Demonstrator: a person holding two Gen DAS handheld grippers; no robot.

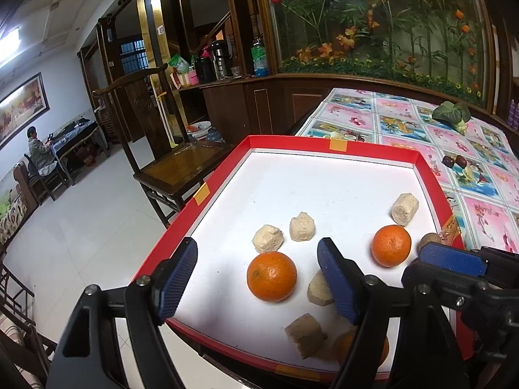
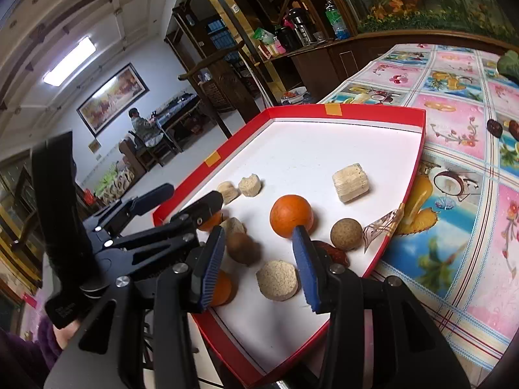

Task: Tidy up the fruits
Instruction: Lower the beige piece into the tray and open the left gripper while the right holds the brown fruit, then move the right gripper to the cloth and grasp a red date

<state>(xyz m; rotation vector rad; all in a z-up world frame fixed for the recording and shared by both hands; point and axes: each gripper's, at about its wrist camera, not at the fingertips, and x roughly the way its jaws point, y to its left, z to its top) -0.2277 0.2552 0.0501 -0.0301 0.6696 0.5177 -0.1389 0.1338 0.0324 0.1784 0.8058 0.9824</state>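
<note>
A red-rimmed white tray (image 1: 334,155) lies on the table and holds oranges and beige cut chunks. In the left wrist view an orange (image 1: 271,276) sits between the fingers of my open left gripper (image 1: 259,280), untouched; a second orange (image 1: 391,245) lies to the right, a third (image 1: 343,345) half hidden behind my finger. In the right wrist view my right gripper (image 2: 259,265) is open and empty over the tray (image 2: 350,111), above a beige disc (image 2: 277,279) and a brown fruit (image 2: 242,248). An orange (image 2: 291,215) and a tan ball (image 2: 346,233) lie beyond.
Two dark red fruits (image 1: 454,161) and a leafy green vegetable (image 1: 452,115) lie on the floral tablecloth (image 1: 405,123) to the right. A wooden chair (image 1: 168,165) stands left of the table. A red date (image 2: 334,253) lies by my right finger.
</note>
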